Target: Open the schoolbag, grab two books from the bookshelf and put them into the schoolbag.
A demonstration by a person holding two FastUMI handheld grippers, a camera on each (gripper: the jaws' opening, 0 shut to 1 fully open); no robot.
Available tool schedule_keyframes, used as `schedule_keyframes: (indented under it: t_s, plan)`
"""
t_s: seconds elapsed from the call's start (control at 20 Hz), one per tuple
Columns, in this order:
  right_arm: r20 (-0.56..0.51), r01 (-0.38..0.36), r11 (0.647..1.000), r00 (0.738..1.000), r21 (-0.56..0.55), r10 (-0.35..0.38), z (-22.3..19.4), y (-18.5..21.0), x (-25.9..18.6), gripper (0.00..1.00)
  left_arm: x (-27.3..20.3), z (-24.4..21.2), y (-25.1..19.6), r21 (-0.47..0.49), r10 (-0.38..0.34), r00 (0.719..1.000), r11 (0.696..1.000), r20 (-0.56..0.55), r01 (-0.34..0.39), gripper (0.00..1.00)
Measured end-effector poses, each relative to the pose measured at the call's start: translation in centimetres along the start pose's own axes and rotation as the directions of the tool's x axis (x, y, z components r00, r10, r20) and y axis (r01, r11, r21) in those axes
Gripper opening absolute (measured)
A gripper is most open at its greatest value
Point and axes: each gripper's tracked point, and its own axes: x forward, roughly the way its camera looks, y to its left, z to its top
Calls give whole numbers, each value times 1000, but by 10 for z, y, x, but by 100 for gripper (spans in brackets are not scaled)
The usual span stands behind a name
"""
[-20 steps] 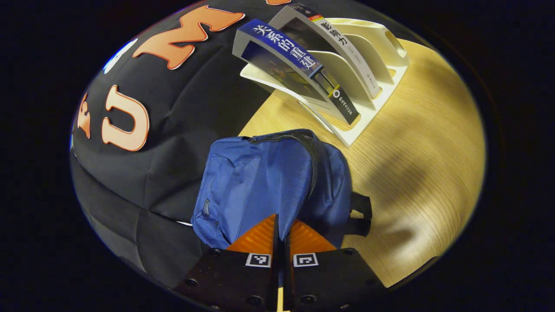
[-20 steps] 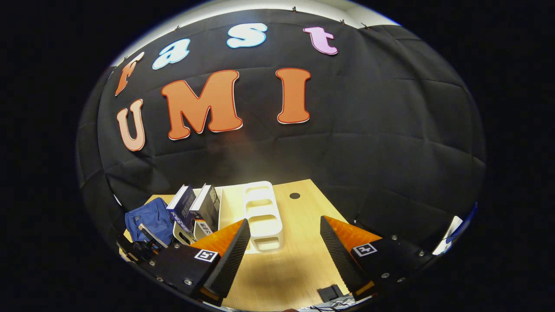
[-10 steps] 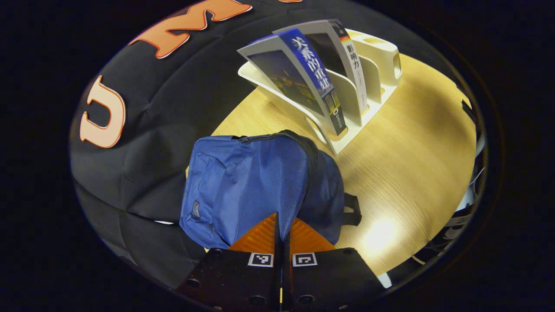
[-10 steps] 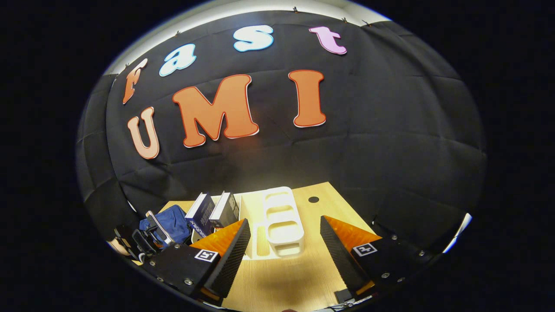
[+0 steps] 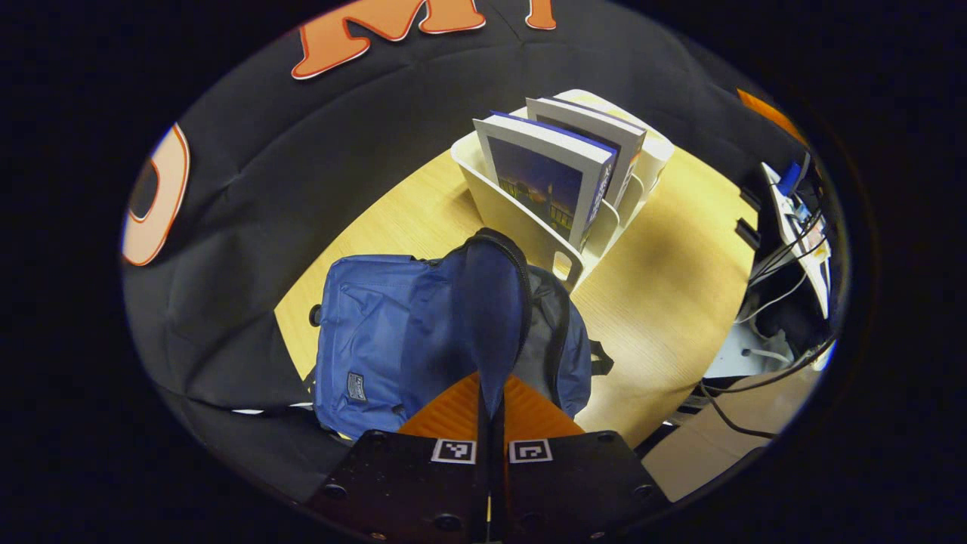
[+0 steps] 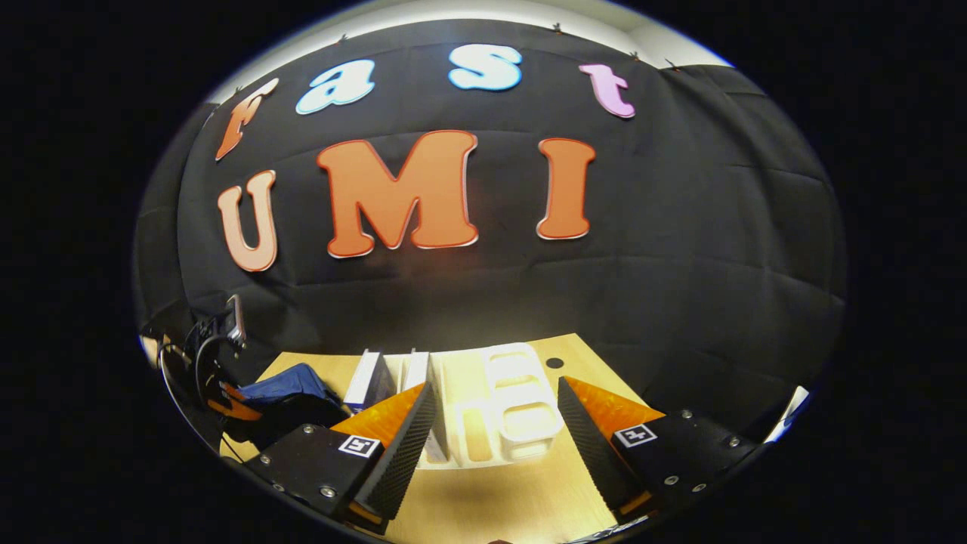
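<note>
We see one schoolbag point(image 5: 393, 355), blue fabric with a small dark patch on its front pocket, sitting on the pale wooden table point(image 5: 665, 279) near the table's edge by the black cloth wall. Its top flap point(image 5: 492, 302) is pulled up into a narrow standing fold, with the dark zipper track running along its edge and a grey lining showing just beside it. Our left gripper point(image 5: 491, 412) is clenched on that flap, both fingers pressed together with the blue fabric pinched between them. Just behind the bag stands one white bookshelf point(image 5: 521, 219) with slanted dividers, and we count two books in it: the nearer book point(image 5: 540, 185) has a dark blue cover with a night scene, and the second book point(image 5: 597, 140) leans just behind it, both tilted in neighbouring slots. In the right gripper view our right gripper point(image 6: 495, 423) hangs above the table with its fingers spread wide apart and nothing between them; beyond it we see the same bookshelf point(image 6: 514, 408), its other slots bare, the two books point(image 6: 389, 378) at its left end, and the schoolbag point(image 6: 283, 385) further left. Some cables point(image 5: 770, 264) trail past the table's far edge.
</note>
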Motion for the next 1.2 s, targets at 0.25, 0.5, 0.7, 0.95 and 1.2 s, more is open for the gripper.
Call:
schedule_keyframes:
  t_s: [0.25,0.5,0.7,0.95,1.2]
  plan:
    - [-232,-193,980,952,55,201,-1,93,35,97,-3,1,6,-48,-118,992,992,32,120,2]
    - [-515,-240,964,815,118,265,-9,143,91,97,-9,2,21,-4,-155,985,988,75,156,2]
    - [-695,-227,969,682,98,230,-24,170,136,97,-5,-1,25,-17,-193,978,981,79,195,2]
    - [-836,-202,979,533,21,128,-68,181,166,97,1,-1,31,-3,-215,974,976,76,216,2]
    - [-876,-196,980,479,-46,55,-95,180,182,98,6,-5,33,-10,-235,969,972,75,236,2]
